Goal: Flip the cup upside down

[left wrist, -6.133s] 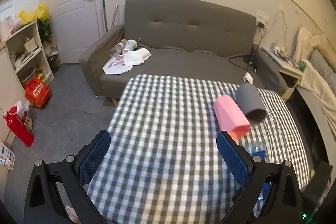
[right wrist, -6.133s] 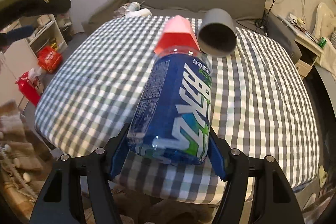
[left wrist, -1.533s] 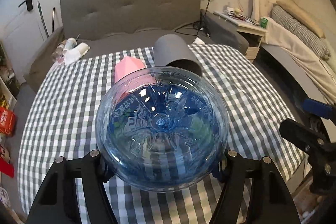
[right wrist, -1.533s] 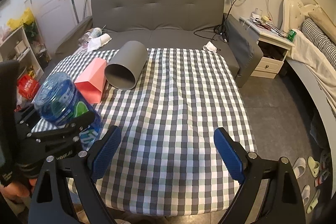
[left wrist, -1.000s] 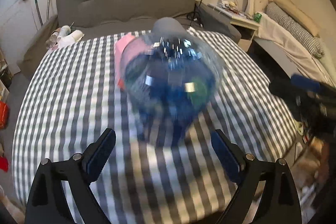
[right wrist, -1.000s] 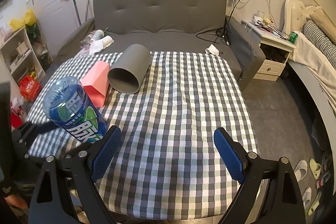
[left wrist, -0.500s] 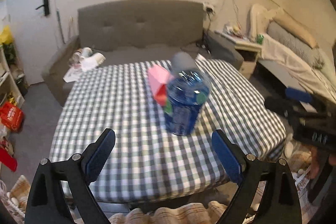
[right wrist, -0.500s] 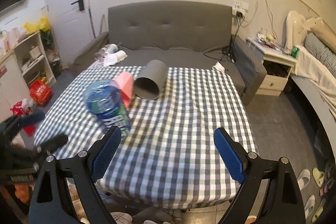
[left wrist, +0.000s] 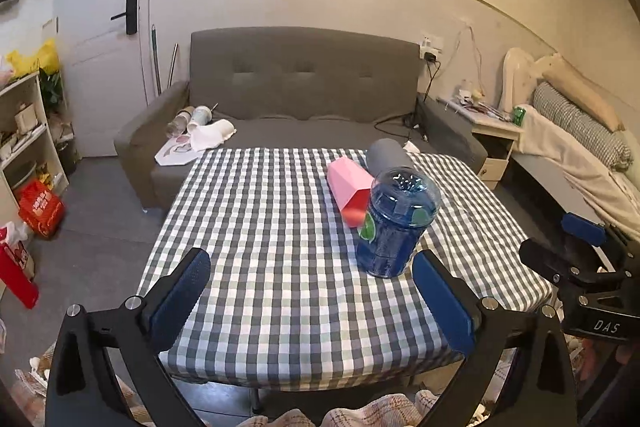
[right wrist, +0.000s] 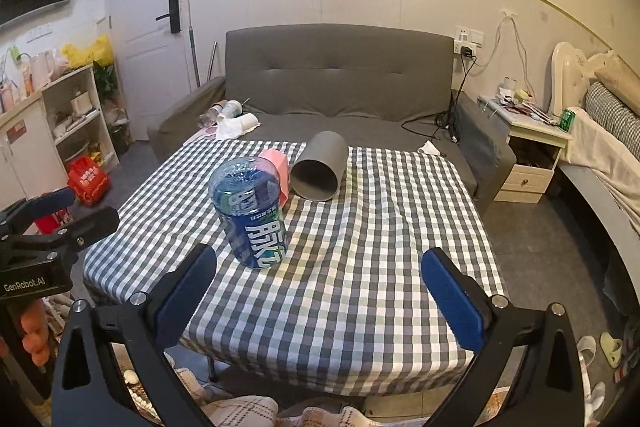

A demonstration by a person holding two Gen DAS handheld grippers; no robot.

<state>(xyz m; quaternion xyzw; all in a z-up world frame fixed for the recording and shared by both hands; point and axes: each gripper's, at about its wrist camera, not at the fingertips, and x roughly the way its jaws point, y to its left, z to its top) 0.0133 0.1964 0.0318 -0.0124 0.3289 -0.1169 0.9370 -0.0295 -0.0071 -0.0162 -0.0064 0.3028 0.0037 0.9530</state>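
Observation:
A blue plastic bottle (left wrist: 396, 223) (right wrist: 252, 213) stands on its cap end on the checked table (left wrist: 272, 227) (right wrist: 384, 235), base up. Behind it lie a pink cup (left wrist: 349, 187) (right wrist: 277, 167) and a grey cup (left wrist: 387, 154) (right wrist: 320, 167), both on their sides. My left gripper (left wrist: 308, 301) is open and pulled back near the table's front edge, empty. My right gripper (right wrist: 320, 301) is open too, back from the front edge, with nothing between its fingers. Each gripper shows at the side of the other's view.
A grey sofa (left wrist: 296, 95) with bottles and paper on it stands behind the table. A shelf unit (right wrist: 72, 123) and a red bag (left wrist: 40, 207) are at the left, a bedside table (right wrist: 528, 143) and bed at the right.
The left gripper let go of the bottle, which now stands base up on the table. Both grippers have drawn back and up from the table.

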